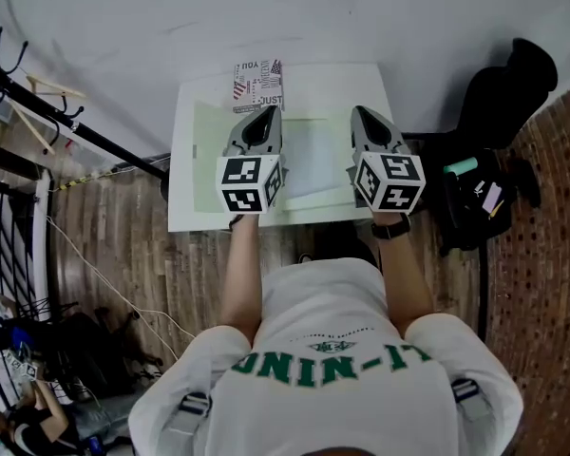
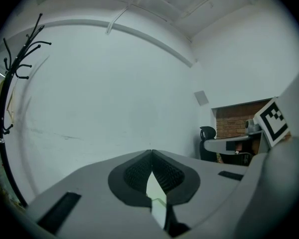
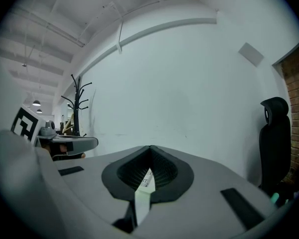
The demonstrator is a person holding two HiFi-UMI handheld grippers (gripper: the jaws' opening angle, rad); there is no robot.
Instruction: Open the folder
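The folder lies flat on the white table, beneath and between both grippers; it looks thin, light, floppy and slick, so pinch a free cover edge; left gripper and right gripper are closed, holding nothing.

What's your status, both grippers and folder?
Left gripper shut, empty. Right gripper shut, empty. Folder flat on table, ungripped. Printed booklet at far edge.
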